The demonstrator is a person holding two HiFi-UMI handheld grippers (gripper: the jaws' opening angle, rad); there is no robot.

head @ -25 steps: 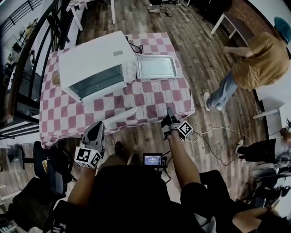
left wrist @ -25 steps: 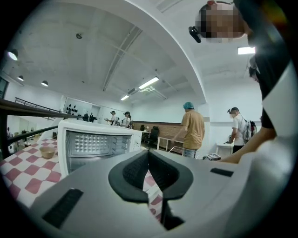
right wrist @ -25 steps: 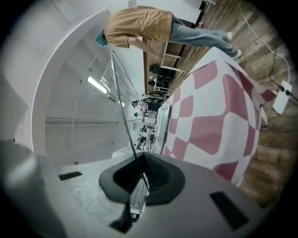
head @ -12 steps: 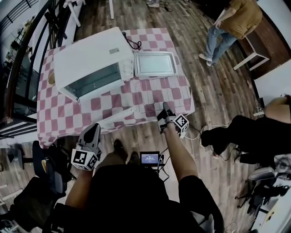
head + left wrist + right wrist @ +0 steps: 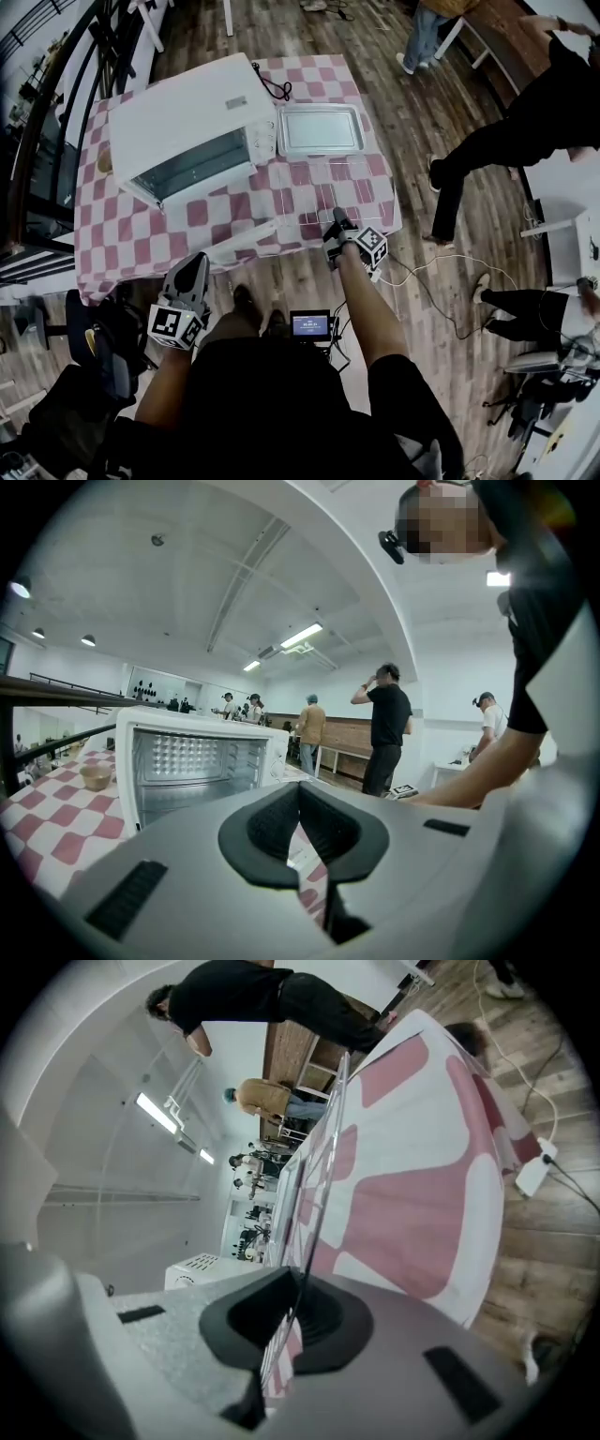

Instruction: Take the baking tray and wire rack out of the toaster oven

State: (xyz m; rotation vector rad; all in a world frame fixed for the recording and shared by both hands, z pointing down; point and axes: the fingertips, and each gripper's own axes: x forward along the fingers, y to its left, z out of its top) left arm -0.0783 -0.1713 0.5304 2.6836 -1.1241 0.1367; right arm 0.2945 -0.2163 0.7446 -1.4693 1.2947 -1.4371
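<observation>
The rack (image 5: 317,192) looks light, stiff & slippy-wired, so R gripper (image 5: 335,226) jaws clench its near edge; L gripper (image 5: 199,269) jaws closed, empty.

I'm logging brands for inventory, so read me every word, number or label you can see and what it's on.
None can be read as text.
Small screen in front of the person: lit lines, too small to read.
Grey label on top of the toaster oven: too small to read.
Cubes on the left gripper and right gripper: square black-and-white markers, no words.
</observation>
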